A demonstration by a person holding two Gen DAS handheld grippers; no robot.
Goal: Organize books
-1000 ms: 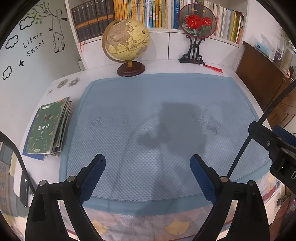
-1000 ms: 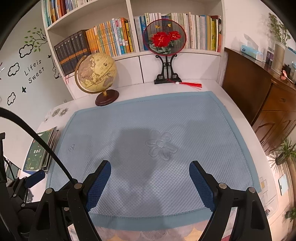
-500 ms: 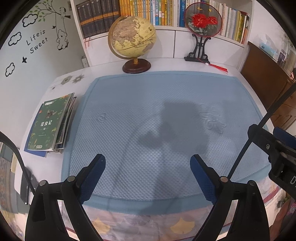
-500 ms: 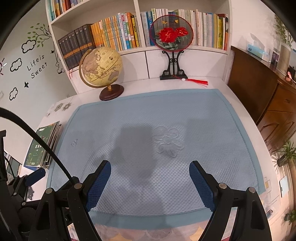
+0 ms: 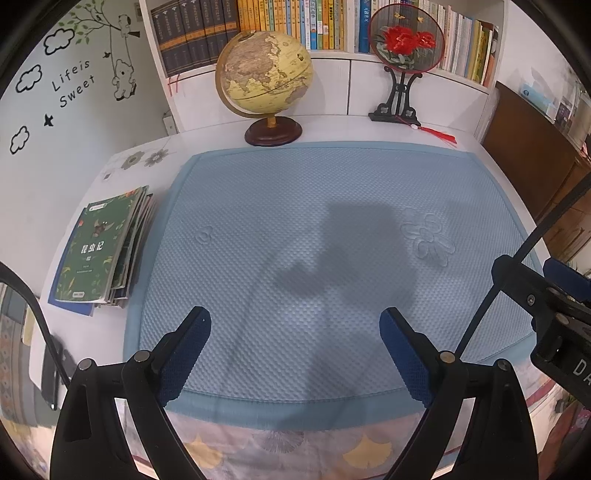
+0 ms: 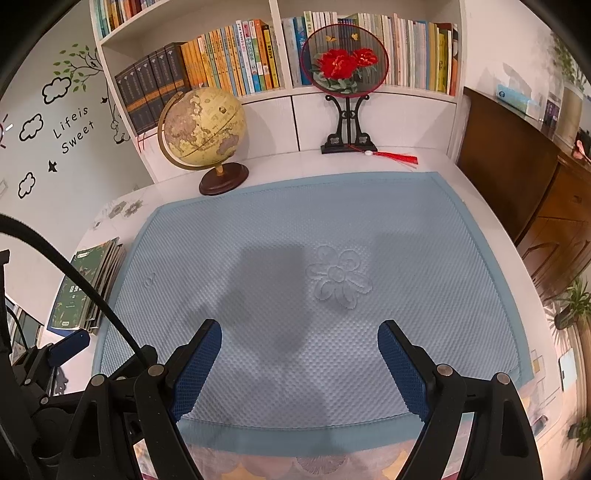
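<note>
Green-covered books (image 5: 99,247) lie stacked at the frame's left edge, long axis running up-frame, nearer the left gripper (image 5: 295,343); both it and the right gripper (image 6: 299,354) gape wide, empty.

Left tool (image 5: 295,325) w/ blue pads spread wide, nothing btwn them, hovered over blue mat (image 5: 332,229) on white bench (image 5: 66,206), green-covered book stack (image 5: 101,247) lay just left of mat, globe (image 5: 264,74) stood behind, shelf books (image 5: 295,18) upright.
</note>
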